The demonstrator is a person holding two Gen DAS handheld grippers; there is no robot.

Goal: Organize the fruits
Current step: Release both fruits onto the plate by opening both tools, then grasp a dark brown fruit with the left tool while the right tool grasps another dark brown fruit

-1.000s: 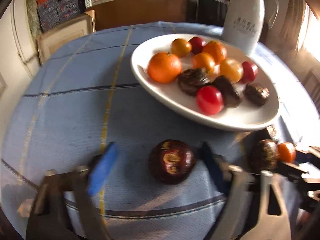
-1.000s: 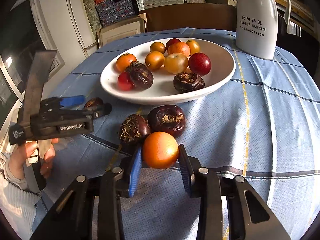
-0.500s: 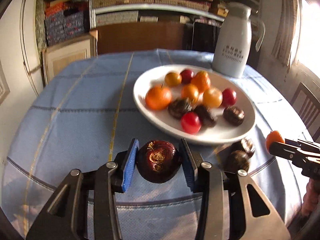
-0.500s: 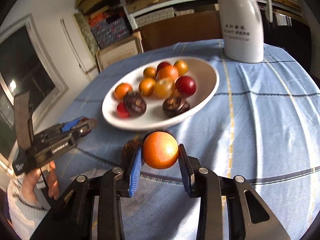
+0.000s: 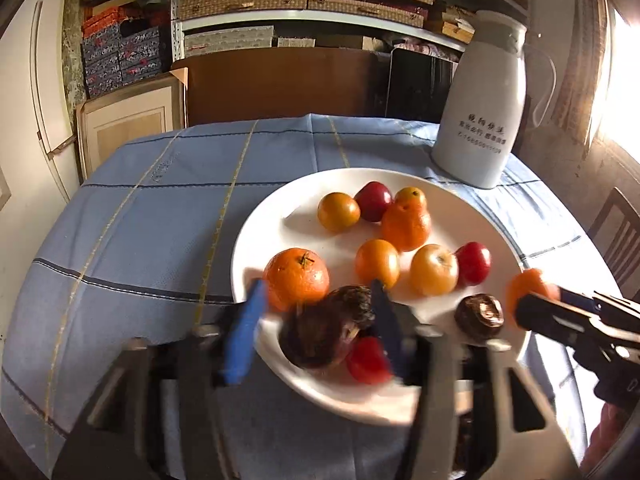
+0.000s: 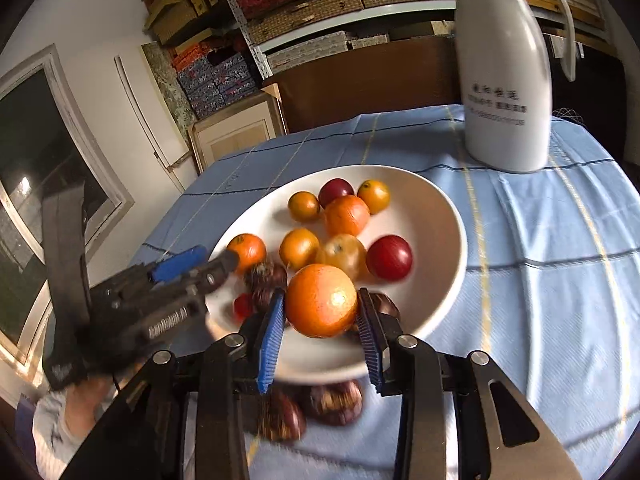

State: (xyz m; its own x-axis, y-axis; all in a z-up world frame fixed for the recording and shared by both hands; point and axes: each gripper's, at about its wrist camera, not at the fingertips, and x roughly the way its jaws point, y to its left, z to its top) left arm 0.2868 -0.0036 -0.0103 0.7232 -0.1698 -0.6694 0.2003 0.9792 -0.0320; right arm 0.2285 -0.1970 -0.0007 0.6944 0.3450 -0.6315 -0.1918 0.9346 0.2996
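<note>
The right gripper (image 6: 320, 330) is clamped on an orange (image 6: 321, 300) above the near rim of the white plate (image 6: 440, 280). The left gripper (image 5: 316, 330) has just been opening its jaws; a dark brown fruit (image 5: 326, 330) sits between them over the plate, seemingly untouched by the blurred pads. Two more dark fruits (image 6: 332, 402) lie on the blue tablecloth (image 6: 540, 300).
</note>
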